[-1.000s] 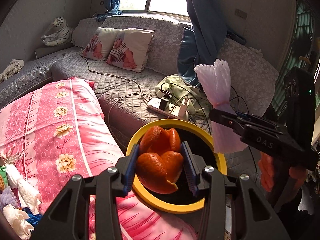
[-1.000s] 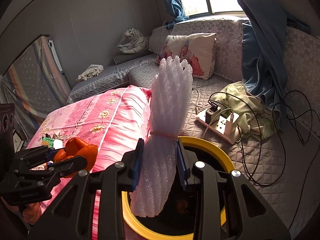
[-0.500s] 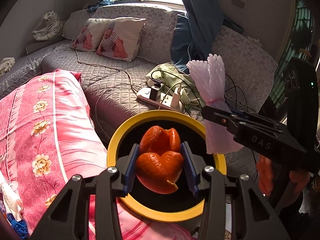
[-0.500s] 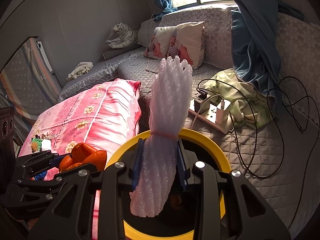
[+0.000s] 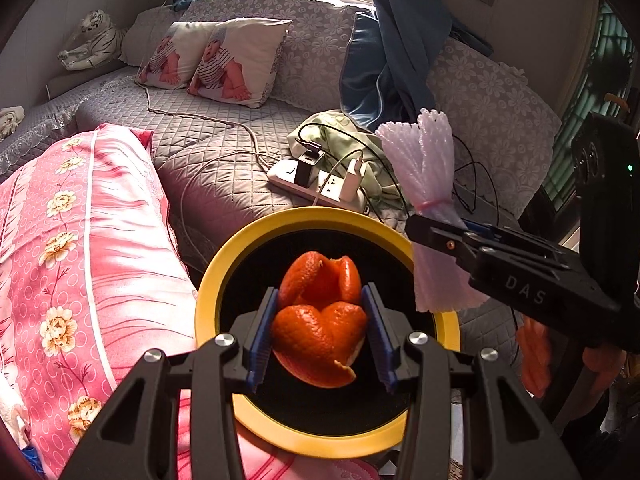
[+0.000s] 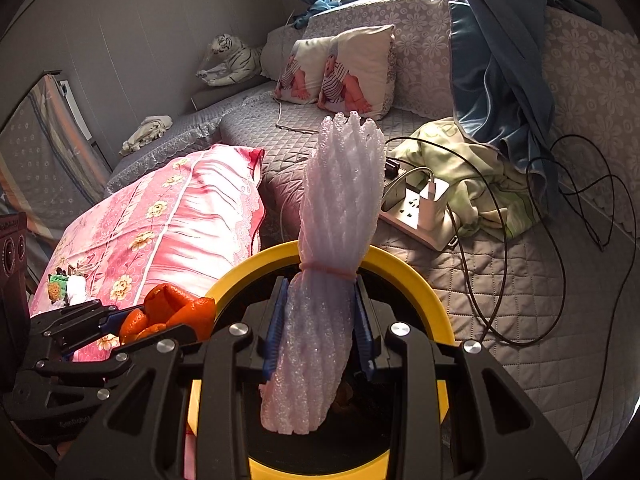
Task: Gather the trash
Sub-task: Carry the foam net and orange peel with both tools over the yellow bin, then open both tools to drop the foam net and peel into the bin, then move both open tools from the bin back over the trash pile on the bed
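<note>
My left gripper (image 5: 320, 336) is shut on an orange peel (image 5: 320, 340) and holds it over the black opening of a yellow-rimmed bin (image 5: 280, 220). My right gripper (image 6: 320, 328) is shut on a bundle of white foam fruit netting (image 6: 332, 240) tied with a pink band, held over the same bin (image 6: 404, 272). In the left wrist view the right gripper (image 5: 444, 236) with the netting (image 5: 428, 168) stands over the bin's right rim. In the right wrist view the left gripper (image 6: 120, 320) with the peel (image 6: 176, 308) is at the bin's left rim.
A pink flowered quilt (image 5: 80, 248) lies left of the bin, with small scraps (image 6: 64, 284) on it. Behind is a grey quilted sofa (image 5: 224, 160) with a power strip (image 5: 316, 184), cables (image 6: 560, 240), green cloth (image 6: 480, 176), baby-print pillows (image 5: 216, 60) and a toy tiger (image 5: 88, 36).
Both grippers have moved forward and over the bin with their loads; the bin now lies lower and more centred under them. Neither grip has changed.
</note>
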`<state>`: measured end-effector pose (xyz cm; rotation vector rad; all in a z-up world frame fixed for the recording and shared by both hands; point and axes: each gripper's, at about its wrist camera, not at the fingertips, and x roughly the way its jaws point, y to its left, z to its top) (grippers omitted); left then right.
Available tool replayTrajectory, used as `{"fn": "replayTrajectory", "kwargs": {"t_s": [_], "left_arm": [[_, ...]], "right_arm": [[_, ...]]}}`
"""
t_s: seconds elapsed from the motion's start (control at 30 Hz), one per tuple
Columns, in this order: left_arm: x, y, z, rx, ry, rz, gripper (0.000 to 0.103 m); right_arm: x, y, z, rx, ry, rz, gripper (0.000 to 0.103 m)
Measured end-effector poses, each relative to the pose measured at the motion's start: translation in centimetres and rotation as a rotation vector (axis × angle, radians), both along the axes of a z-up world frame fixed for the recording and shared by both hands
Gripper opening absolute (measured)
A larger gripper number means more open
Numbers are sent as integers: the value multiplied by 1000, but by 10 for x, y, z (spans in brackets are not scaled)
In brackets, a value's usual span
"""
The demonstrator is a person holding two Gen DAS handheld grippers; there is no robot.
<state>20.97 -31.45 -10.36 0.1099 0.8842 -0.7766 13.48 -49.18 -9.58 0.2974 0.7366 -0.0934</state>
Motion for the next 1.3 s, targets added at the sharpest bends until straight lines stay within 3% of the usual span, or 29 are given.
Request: {"fn": "replayTrajectory", "kwargs": {"t_s": [0.33, 0.47, 0.87, 1.07, 1.3], "left_arm": [[1, -2, -4, -7, 17, -5, 42], [3, 4, -2, -32, 15, 18, 60], [2, 27, 17, -65, -20, 57, 60], [-12, 71, 41, -70, -83, 104, 60], [-35, 151, 73, -52, -176, 205, 60]], "right_arm": [[1, -5, -4, 19, 9, -12, 33], [2, -14, -8, 38, 19, -38, 41], [-3, -14, 0, 41, 9, -52, 41], [0, 8, 13, 35, -16, 11, 41], [14, 60, 35, 38, -63, 147, 41]]}}
